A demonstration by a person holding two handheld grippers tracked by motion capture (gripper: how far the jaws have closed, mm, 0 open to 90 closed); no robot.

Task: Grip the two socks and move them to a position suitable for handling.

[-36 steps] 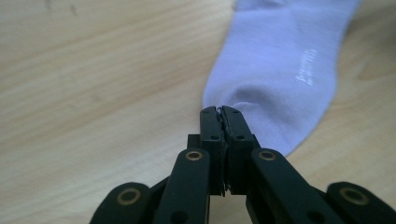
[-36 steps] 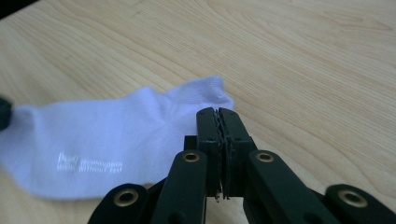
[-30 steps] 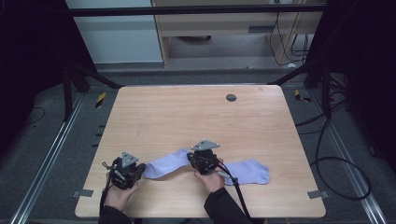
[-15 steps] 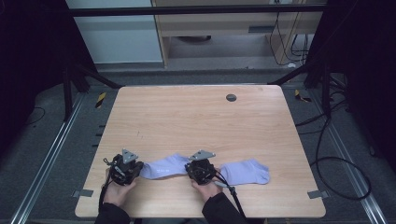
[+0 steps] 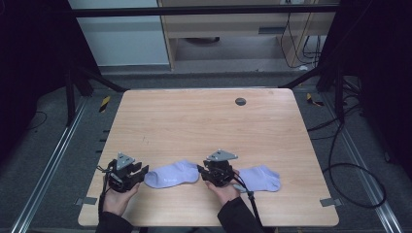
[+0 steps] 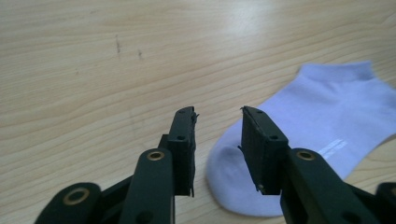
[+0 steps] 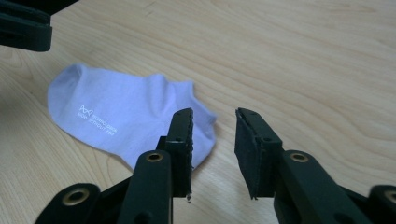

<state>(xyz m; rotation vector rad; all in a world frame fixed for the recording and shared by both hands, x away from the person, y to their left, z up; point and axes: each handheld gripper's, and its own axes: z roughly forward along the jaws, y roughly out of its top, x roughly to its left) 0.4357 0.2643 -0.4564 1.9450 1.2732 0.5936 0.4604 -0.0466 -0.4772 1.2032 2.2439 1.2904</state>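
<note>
Both grippers, left (image 5: 141,171) and right (image 5: 204,173), sit half-open and empty at opposite ends of the near sock (image 5: 171,174), seemingly poised to pinch toe and cuff.

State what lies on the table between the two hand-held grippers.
In the high view, a lilac sock lies between the left hand-held gripper and the right hand-held gripper.

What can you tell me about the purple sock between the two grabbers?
The left sock is a short ankle sock of soft, pale lilac knit. It lies flat on the wooden table, near the person's edge. Its rounded toe points at the left gripper, whose jaws stand open around the toe tip, not yet pinching. Its cuff end lies by the open right gripper. Small white print marks its side.
</note>
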